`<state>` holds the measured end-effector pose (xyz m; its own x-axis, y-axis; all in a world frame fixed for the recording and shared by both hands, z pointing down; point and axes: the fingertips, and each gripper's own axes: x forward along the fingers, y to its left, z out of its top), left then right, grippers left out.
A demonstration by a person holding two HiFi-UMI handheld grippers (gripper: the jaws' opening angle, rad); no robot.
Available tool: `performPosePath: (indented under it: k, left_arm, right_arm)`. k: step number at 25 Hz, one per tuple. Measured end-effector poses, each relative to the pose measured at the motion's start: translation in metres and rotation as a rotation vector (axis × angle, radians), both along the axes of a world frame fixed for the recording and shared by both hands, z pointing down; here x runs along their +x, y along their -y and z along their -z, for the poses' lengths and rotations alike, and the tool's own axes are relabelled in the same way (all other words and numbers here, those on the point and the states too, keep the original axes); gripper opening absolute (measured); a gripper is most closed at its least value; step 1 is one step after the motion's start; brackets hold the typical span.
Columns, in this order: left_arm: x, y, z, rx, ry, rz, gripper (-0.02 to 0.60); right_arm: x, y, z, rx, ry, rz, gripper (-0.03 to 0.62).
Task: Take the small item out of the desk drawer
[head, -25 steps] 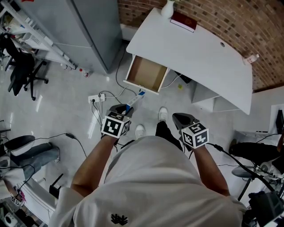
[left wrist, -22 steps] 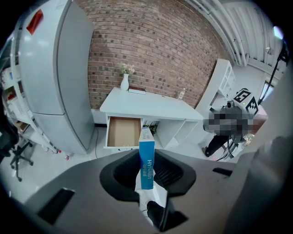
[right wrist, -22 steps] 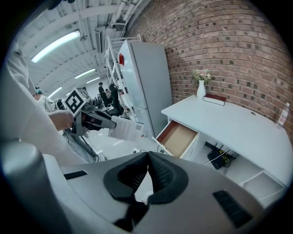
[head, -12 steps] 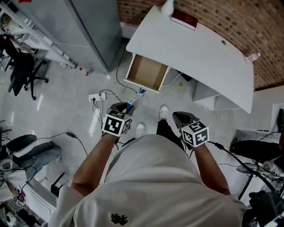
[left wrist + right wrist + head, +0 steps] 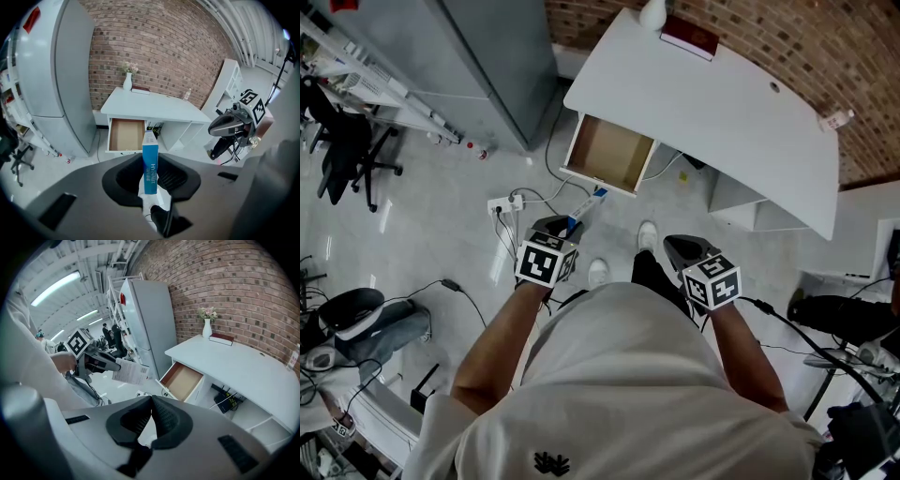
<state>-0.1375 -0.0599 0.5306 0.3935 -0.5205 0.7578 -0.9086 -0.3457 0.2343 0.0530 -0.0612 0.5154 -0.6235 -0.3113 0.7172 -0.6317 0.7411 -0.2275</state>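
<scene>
One narrow hold is all that carries the task's thing. The left gripper (image 5: 151, 177) is clamped on the lower end of the small blue-and-white cardboard box (image 5: 150, 161), which stands tall above the jaws, already out of the drawer and well apart from it. Gripped so low, the box could pivot or slide free if the hand swings, and it would drop among the white power strip and loose cables (image 5: 511, 204) on the grey floor. The open white drawer with a brown bottom (image 5: 609, 155) looks empty and juts outward, so a careless step could knock it. The right gripper (image 5: 149, 420) has its jaws together on nothing and gives the box no support. The white desk (image 5: 722, 103) lies beyond.
</scene>
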Motion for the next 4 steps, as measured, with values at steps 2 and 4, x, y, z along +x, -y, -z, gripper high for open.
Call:
performPosePath:
  k: [2,4]
  left_arm:
    - [0.002,0.008,-0.001,-0.003,0.004,-0.001,0.101]
    - [0.005,0.017,-0.002,-0.004,0.007,-0.002,0.101]
  right_arm:
    - [0.002,0.007,-0.001,-0.002,-0.001,0.003,0.031]
    - [0.005,0.015,-0.002,-0.003,-0.002,0.005,0.031]
